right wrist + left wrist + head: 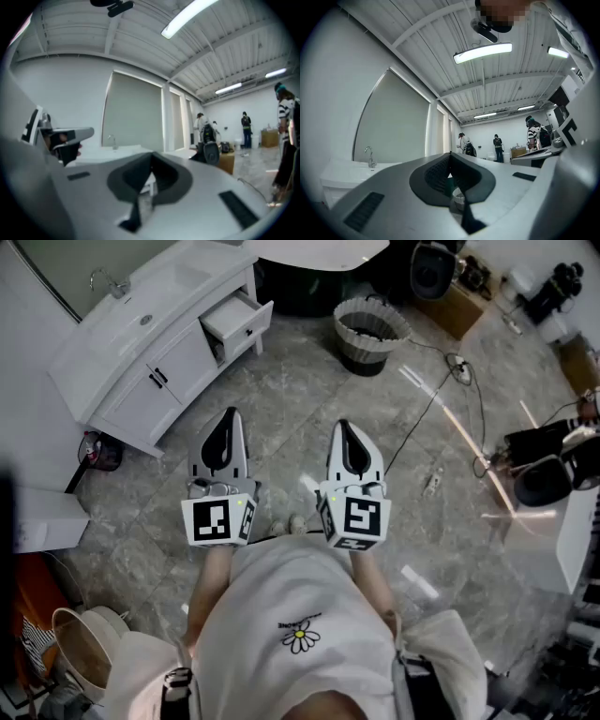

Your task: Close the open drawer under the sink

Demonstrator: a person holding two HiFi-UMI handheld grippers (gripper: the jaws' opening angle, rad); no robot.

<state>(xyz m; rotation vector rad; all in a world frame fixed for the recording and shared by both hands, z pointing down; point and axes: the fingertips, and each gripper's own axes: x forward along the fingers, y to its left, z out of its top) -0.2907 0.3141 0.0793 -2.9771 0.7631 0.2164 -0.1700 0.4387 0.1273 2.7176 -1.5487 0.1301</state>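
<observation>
Drawer [242,324] juts open from white vanity [141,390] under sink [169,287], well ahead; left tongs [229,414] and right tongs [344,426] clenched, empty; drawer likely rigid, light, sliding; push its flat front.

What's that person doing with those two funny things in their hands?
A person stands on the stone floor holding a tool in each hand. The left tool and right tool are both shut and empty. The drawer under the sink sits open some way ahead, and neither tool touches it yet.
</observation>
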